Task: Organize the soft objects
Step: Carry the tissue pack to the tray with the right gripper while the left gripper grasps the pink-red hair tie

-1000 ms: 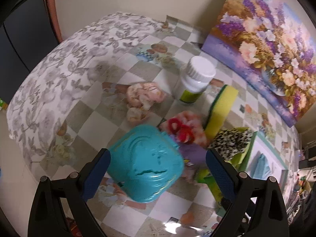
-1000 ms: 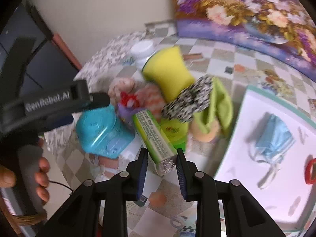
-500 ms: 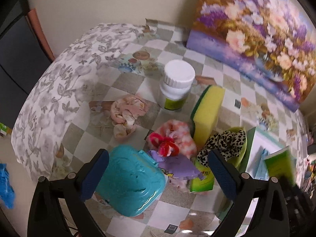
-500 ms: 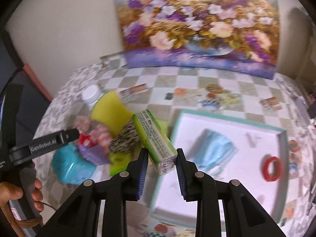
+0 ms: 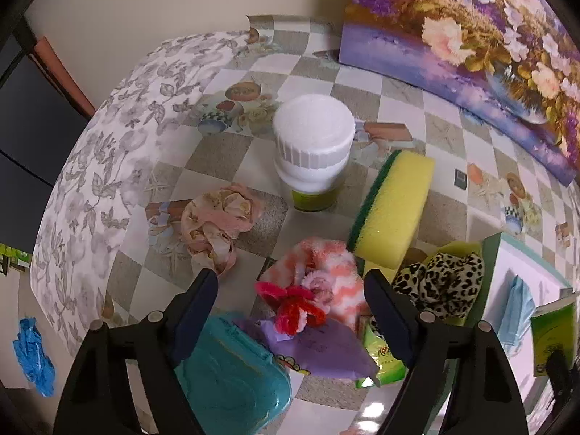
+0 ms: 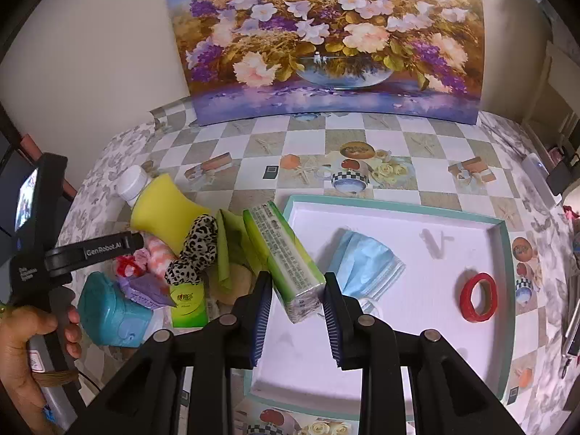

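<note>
Moving: right gripper [image 6: 296,302] is carrying the tissue pack [image 6: 284,259], pinching it, over the tray [image 6: 505,250] from the pile | left gripper [image 5: 290,317] is hovering spread | risk: pack slipping from its end-only grip.

The tray [image 6: 502,239] lay on the worktop [image 6: 417,141], holding a mask [image 6: 366,264] and tape roll [image 6: 476,297]; left of the tray sat the sponge [image 6: 156,210], behind it the painting [image 6: 326,36].

Left tongs [image 5: 290,290] spread wide and empty, gripped from below by a bare hand [image 6: 34,340], right tongs [image 6: 297,306] pinched on a green pack [image 6: 286,261]
</note>
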Demonstrator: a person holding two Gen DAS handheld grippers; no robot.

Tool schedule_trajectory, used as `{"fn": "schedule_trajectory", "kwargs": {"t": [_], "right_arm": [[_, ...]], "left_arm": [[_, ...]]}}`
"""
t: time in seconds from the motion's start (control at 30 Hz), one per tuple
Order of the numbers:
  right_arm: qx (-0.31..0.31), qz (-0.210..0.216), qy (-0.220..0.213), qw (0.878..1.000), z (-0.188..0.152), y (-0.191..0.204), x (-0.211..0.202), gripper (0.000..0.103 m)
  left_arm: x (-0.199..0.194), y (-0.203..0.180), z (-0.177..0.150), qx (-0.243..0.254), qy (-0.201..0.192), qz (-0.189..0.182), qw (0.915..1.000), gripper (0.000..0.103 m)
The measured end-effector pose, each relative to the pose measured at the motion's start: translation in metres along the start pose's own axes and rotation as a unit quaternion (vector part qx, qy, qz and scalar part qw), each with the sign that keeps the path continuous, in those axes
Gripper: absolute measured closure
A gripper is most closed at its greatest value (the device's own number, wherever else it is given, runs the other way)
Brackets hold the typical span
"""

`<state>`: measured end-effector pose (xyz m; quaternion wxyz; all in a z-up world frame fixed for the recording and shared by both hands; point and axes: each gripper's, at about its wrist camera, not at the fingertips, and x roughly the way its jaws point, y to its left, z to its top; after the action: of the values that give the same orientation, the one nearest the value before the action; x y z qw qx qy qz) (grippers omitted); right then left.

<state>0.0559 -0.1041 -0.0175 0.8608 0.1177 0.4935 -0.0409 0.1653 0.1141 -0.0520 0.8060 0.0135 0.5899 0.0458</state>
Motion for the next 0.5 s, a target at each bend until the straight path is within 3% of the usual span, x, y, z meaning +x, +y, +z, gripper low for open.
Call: {"fn": "schedule_trajectory", "kwargs": {"t": [0.1,0.23,0.3,0.5], "right_arm": [[0.003,-0.002,0.003,1.000,0.000,-0.002,0.001,0.073],[0.004,-0.005,0.003,1.000,-0.001,-0.003,0.001,0.073],[0.004,-0.005,0.003,1.000,-0.001,-0.004,0.001,0.073],[0.007,-0.005,0.005,1.000,-0.001,-0.006,0.001,0.073]], "left_arm": [[0.010,-0.004,-0.002,0.014,0.016,0.001,0.9998,0.036],[0.017,-0.007,-0.004,0.018,0.025,-0.001,0.9995,0.043],[0.018,-0.007,-0.004,0.021,0.023,0.002,0.9995,0.055],[0.015,-0.002,-0.005,0.013,0.015,-0.008,0.9998,0.062]]}}
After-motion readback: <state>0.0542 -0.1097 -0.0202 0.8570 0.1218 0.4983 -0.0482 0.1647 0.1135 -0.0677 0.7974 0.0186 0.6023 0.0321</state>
